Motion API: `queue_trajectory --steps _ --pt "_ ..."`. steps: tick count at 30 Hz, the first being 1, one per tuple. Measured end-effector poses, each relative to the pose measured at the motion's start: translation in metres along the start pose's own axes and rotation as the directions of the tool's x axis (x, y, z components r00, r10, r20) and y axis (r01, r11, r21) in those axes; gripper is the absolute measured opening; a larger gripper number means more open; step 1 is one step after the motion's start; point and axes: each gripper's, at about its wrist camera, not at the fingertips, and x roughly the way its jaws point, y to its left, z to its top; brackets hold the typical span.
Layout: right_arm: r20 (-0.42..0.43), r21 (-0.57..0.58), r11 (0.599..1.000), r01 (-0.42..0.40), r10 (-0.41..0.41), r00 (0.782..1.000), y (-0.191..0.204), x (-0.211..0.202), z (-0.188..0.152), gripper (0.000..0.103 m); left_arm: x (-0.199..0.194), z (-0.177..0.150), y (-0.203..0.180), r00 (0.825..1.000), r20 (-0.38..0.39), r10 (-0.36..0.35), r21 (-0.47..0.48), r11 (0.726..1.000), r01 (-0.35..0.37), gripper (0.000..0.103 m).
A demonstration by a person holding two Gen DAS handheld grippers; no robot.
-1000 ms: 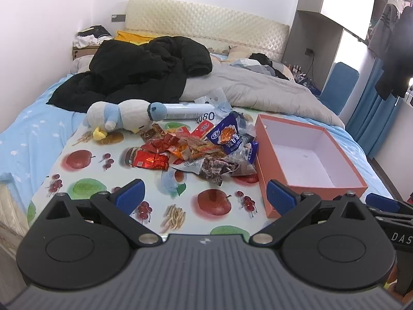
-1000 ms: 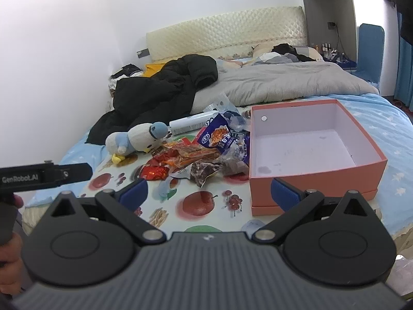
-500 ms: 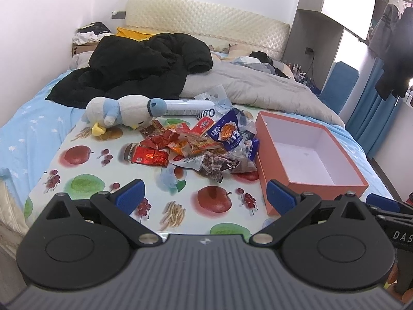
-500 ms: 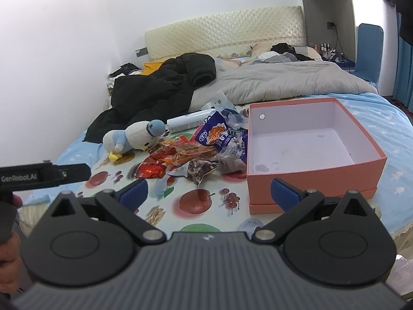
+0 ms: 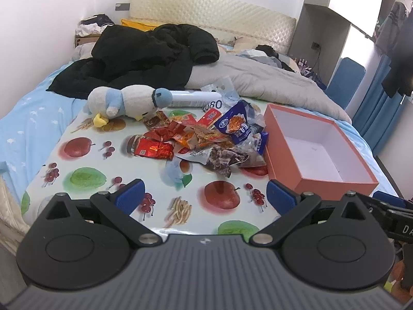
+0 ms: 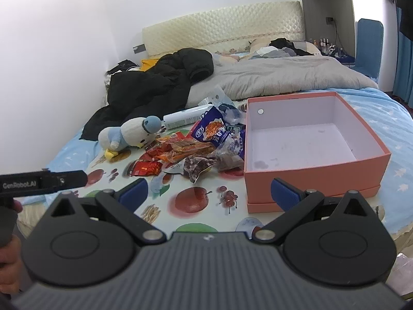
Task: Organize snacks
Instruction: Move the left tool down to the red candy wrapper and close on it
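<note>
Both grippers hover with fingers spread, holding nothing. Snack pile point(image 5: 206, 139) sits mid-frame on the desk point(image 5: 85, 178), touching the orange box point(image 6: 309, 178) on its right. Left gripper point(image 5: 204, 196) looks nearer; right gripper point(image 6: 209, 192) faces the box.

Place: you are in a home bedroom.
Bed point(image 5: 31, 108): straight ahead of your jaws, with a light blue sheet and a padded cream headboard point(image 5: 211, 18) against the far wall.
Bedding: a grey duvet point(image 6: 278, 77) lies rumpled ahead and to the right of the jaws; a black padded jacket point(image 5: 144, 56) is heaped ahead and to the left.
Plush toy point(image 5: 124, 102): lies on the fruit-print surface point(image 5: 85, 178) set across the bed.
Clothes point(image 5: 397, 38): hang at the far right, beside blue curtains point(image 5: 374, 118).
</note>
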Motion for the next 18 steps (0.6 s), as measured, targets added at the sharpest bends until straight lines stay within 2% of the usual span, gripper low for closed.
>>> queue_trajectory --steps 10,18 --pt "-0.035 -0.002 1.000 -0.028 0.028 0.999 0.000 0.033 -0.002 0.103 0.041 0.007 0.018 0.999 -0.033 0.005 -0.010 1.000 -0.005 0.102" --pt "-0.029 -0.001 0.997 -0.079 0.079 0.996 0.003 0.064 0.006 0.103 0.088 0.010 0.040 0.996 -0.068 0.057 -0.032 0.998 -0.060 0.102"
